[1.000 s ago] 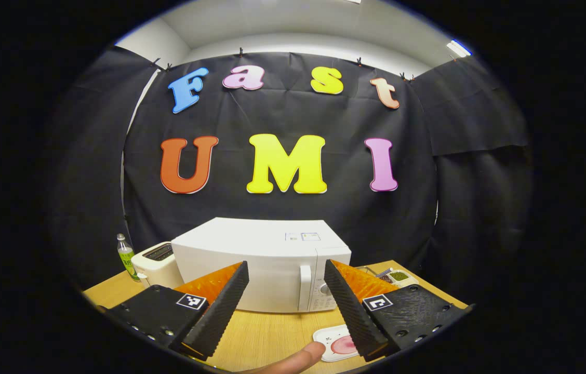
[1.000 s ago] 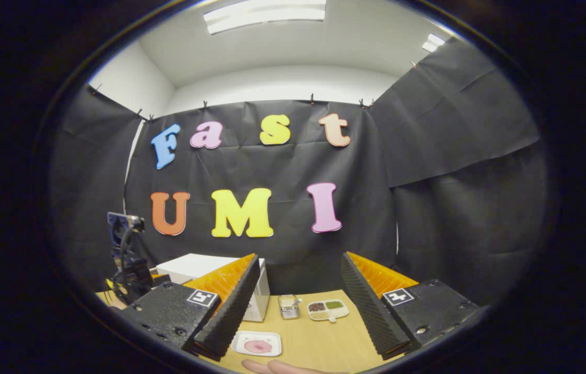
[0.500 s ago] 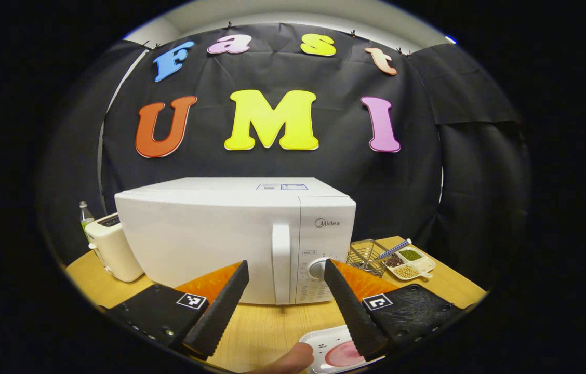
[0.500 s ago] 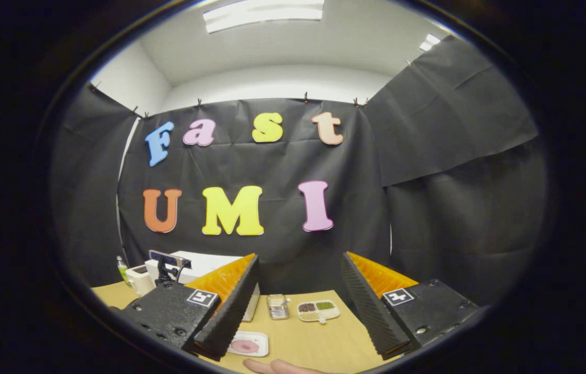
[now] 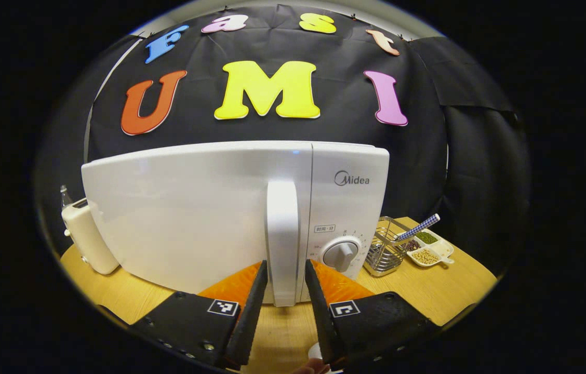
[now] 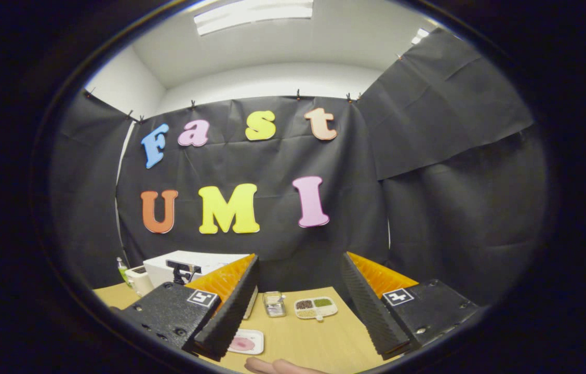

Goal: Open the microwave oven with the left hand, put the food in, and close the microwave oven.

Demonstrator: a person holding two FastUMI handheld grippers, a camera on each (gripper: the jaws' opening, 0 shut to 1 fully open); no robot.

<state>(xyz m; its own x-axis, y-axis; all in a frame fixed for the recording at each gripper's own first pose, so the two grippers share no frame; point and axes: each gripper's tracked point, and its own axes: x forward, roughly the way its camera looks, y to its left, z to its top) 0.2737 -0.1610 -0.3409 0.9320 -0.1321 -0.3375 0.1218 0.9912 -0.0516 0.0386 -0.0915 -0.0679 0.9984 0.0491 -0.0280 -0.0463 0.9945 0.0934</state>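
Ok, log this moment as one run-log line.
stage: reach handle | left gripper: fingers astride microwave handle, contact unclear | door: closed | right gripper: open, empty | plate of food: on table

Recording booth: black cloth wall (image 6: pixel 428 171), wooden table (image 5: pixel 428 291), microwave (image 5: pixel 194 208).

Black cloth (image 6: pixel 428 171) drapes the booth walls, clipped along the top; white ceiling (image 6: pixel 282 47) with lit light panels (image 6: pixel 251 10); light wooden desk (image 6: pixel 319 337) below.

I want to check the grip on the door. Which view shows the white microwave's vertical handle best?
The left gripper view: the white vertical handle stands close and central on the white microwave, between the left gripper's fingers. The right gripper view shows the microwave far off, its front hidden behind that gripper's finger.
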